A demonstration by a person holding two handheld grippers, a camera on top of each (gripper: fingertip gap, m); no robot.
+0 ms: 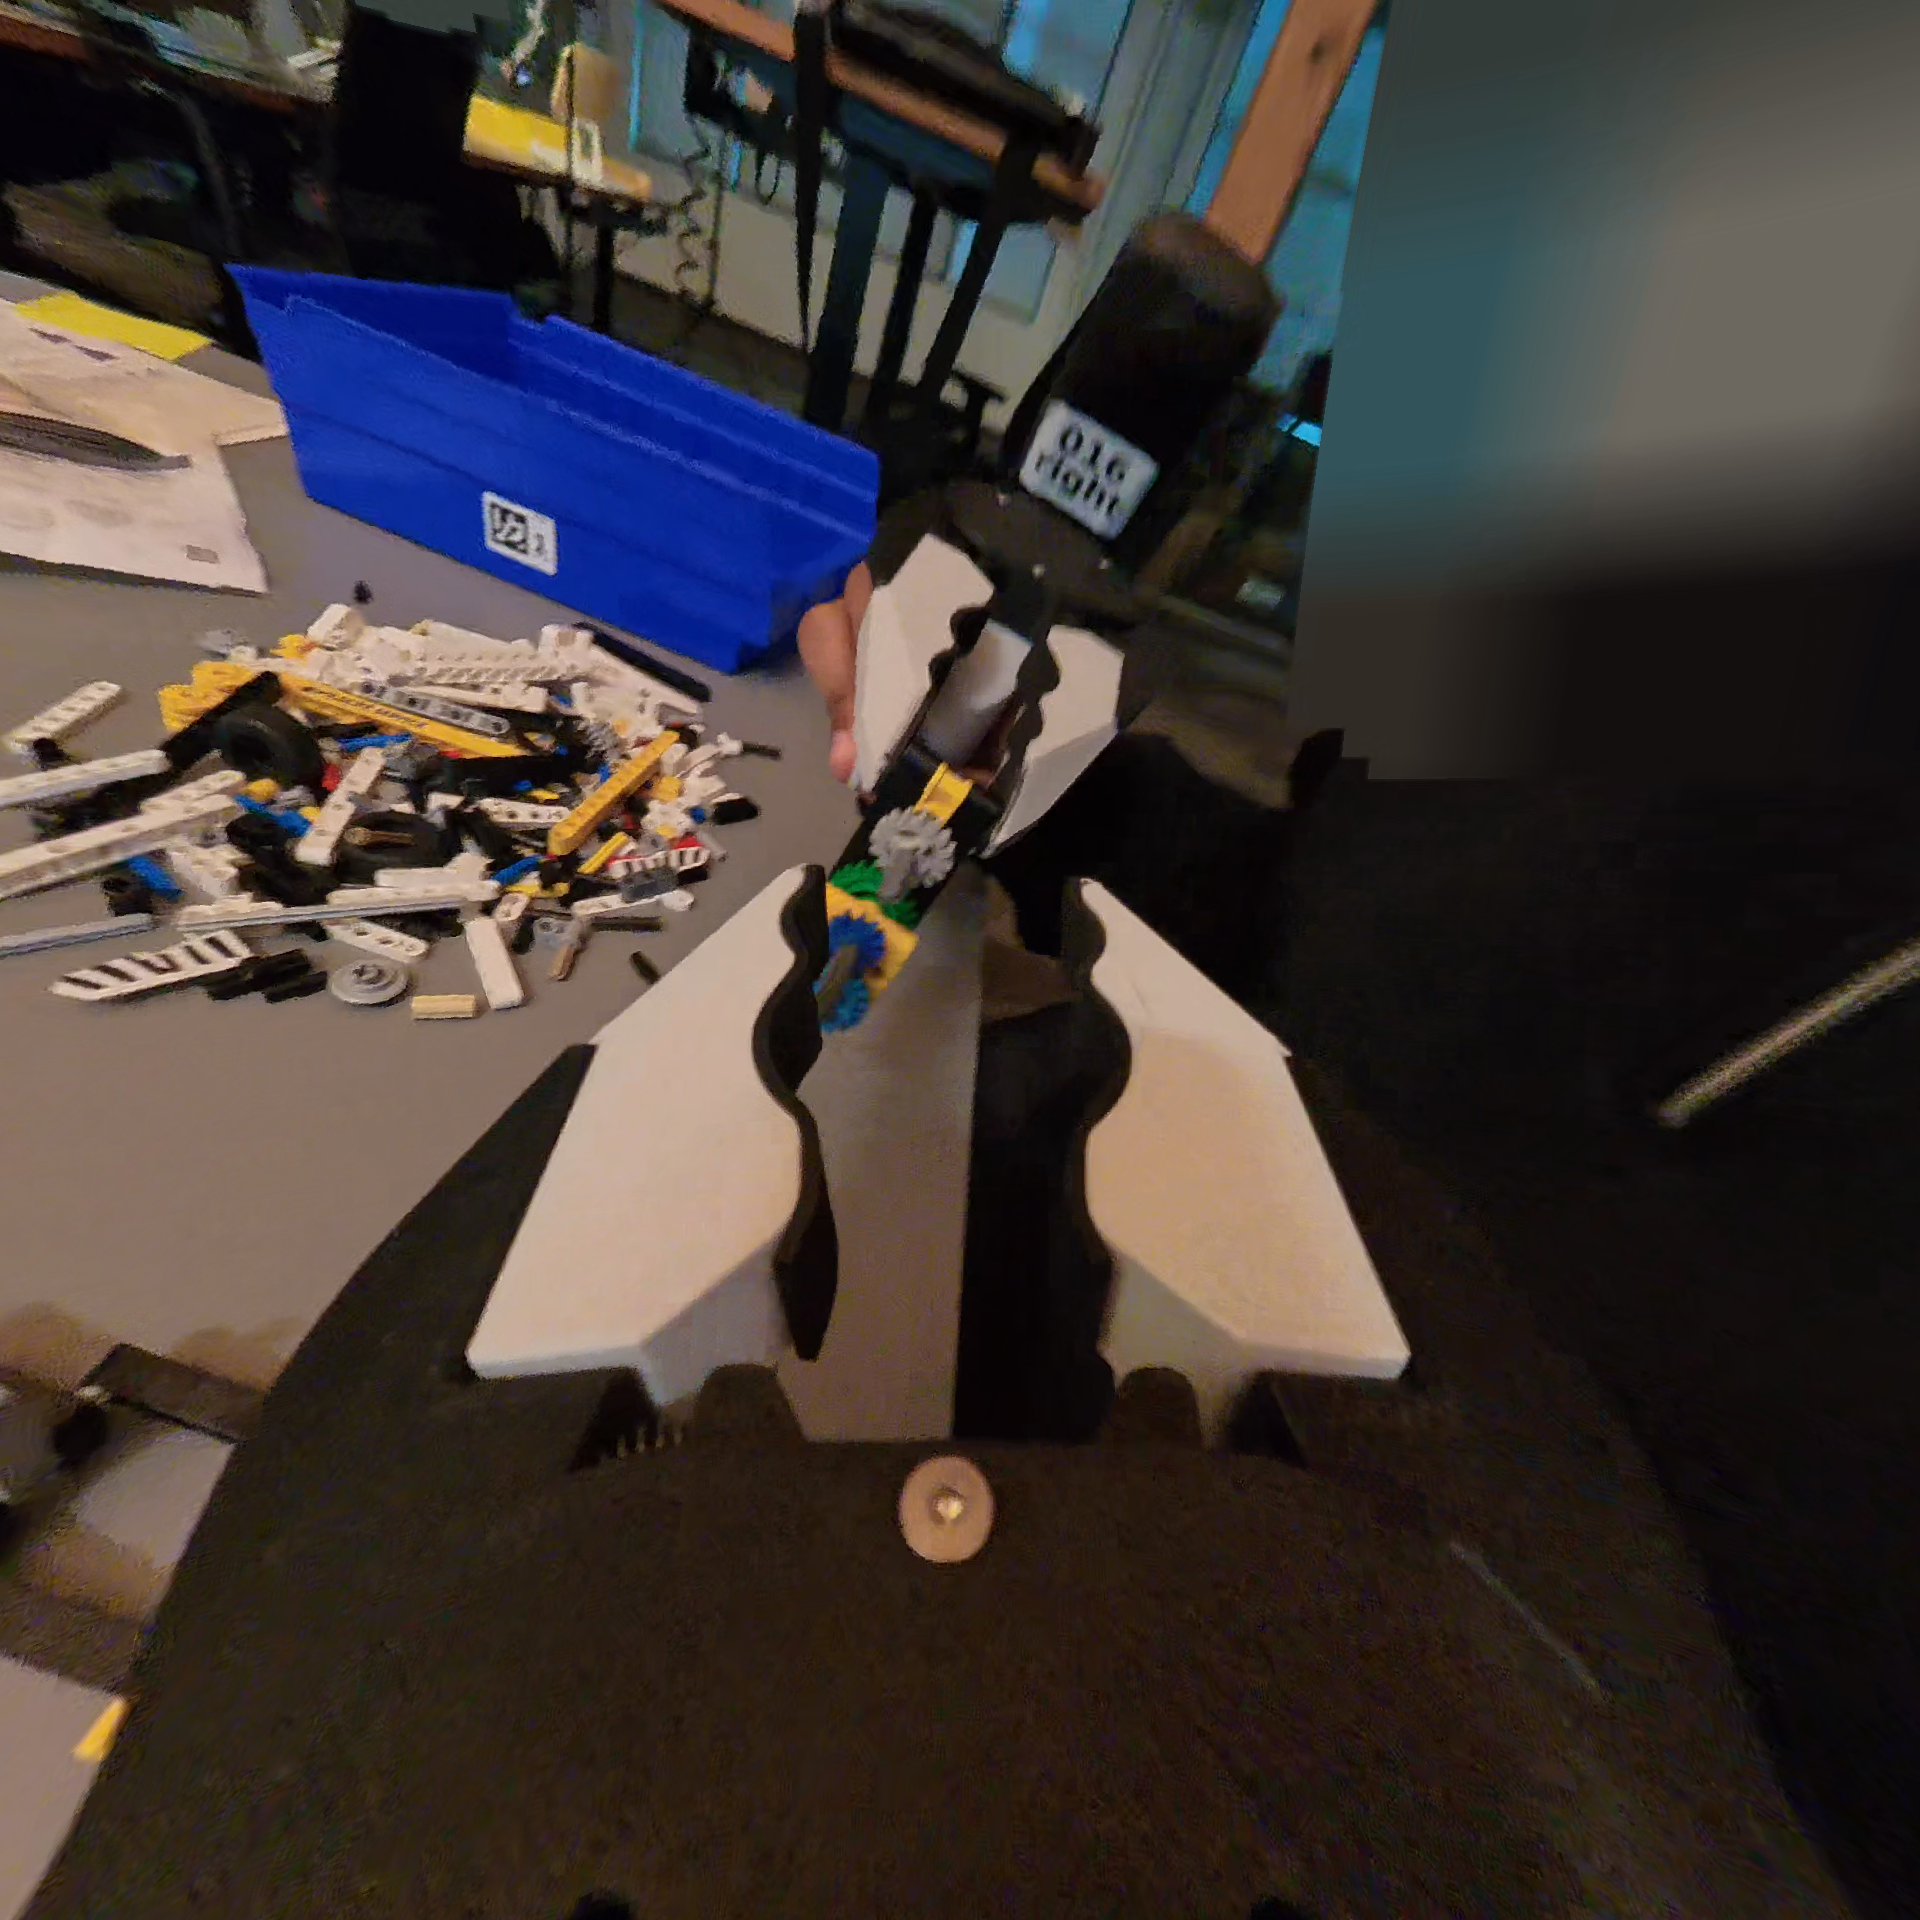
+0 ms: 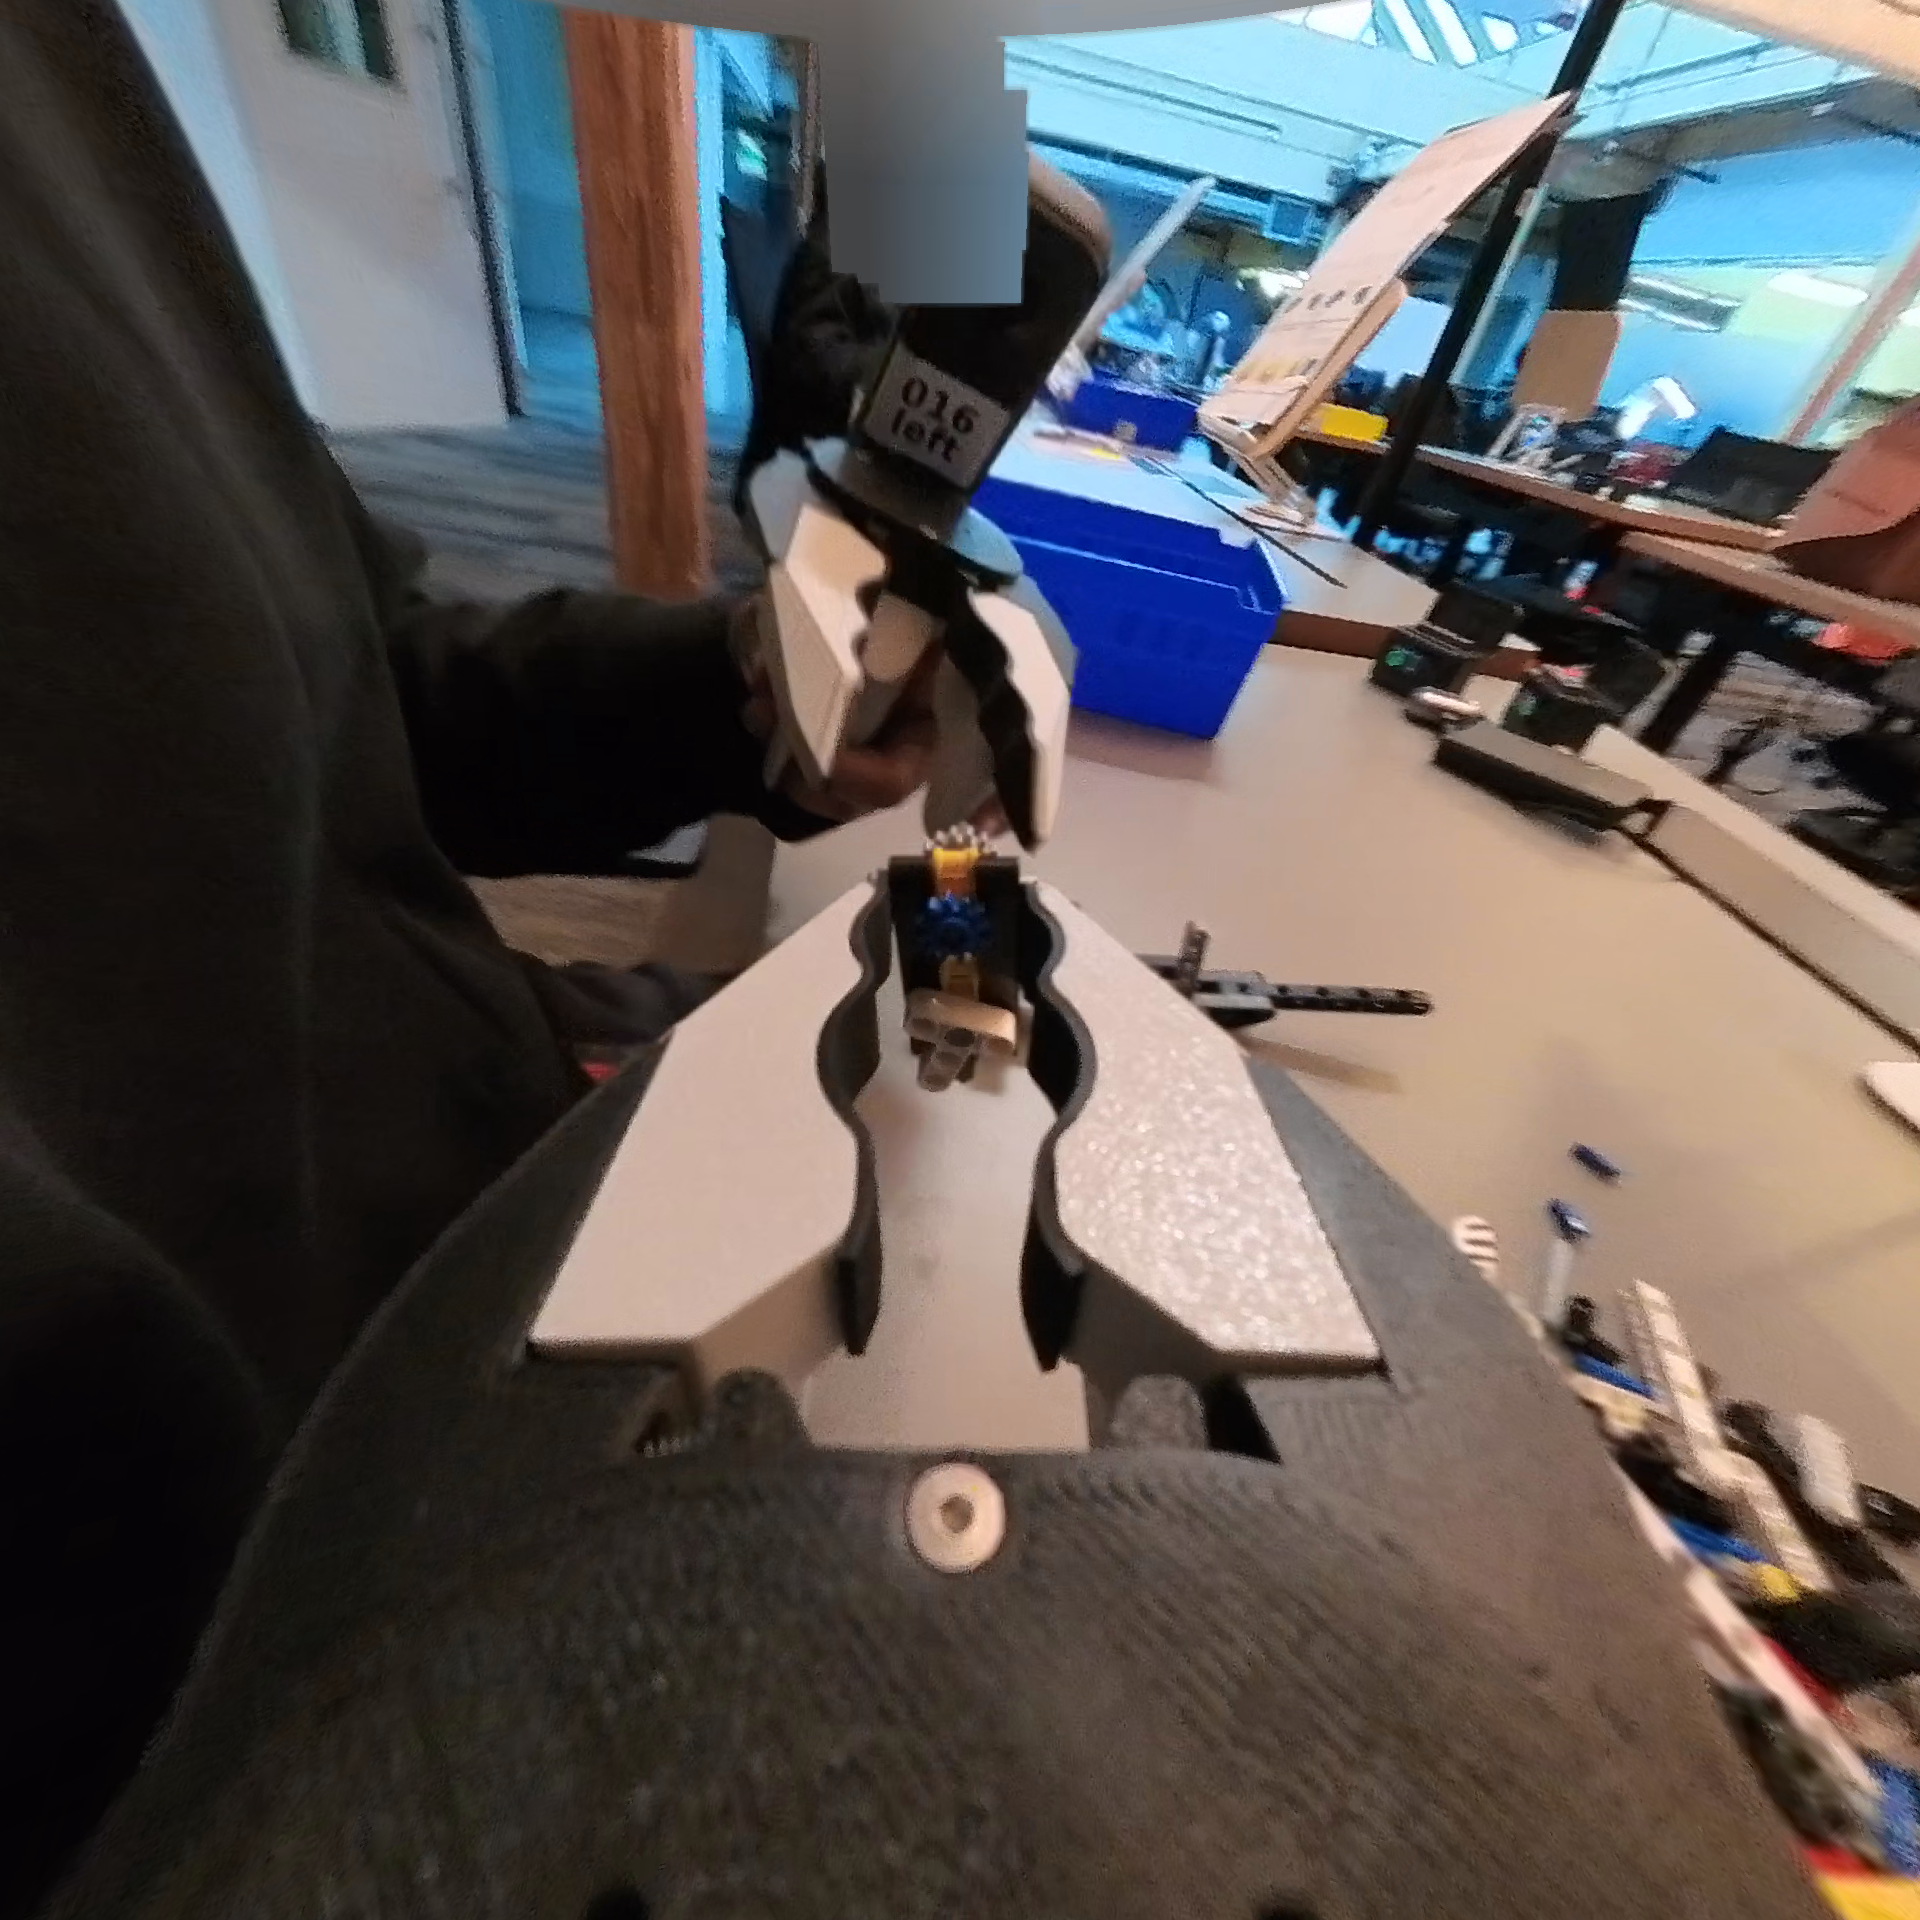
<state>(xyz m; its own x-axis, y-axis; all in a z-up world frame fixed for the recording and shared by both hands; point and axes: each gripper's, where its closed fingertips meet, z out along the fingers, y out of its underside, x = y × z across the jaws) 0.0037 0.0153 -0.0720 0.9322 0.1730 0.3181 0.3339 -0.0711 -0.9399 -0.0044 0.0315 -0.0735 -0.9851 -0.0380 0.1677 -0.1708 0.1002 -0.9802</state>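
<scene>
My right gripper (image 2: 951, 935) is shut on a small gear assembly (image 2: 945, 925): a black frame with a blue gear, yellow parts and a tan connector, held above the grey table (image 2: 1403, 831). In the left wrist view the right gripper (image 1: 935, 805) reaches in from above with the assembly (image 1: 894, 883), where grey, green and blue gears show. My left gripper (image 1: 940, 904) is open. Its left pad (image 1: 795, 966) is right beside the blue gear end and its right pad stands clear. In the right wrist view the left gripper (image 2: 914, 800) hangs just over the assembly's top.
A pile of loose building pieces (image 1: 364, 790) lies on the table (image 1: 260, 1143) to the left, a blue bin (image 1: 582, 457) behind it, paper sheets (image 1: 104, 447) far left. A black beam (image 2: 1299, 997) lies right of my right gripper. A person's dark sleeve (image 2: 260, 831) fills the left. Left and right tips are no more than a few centimetres apart.
</scene>
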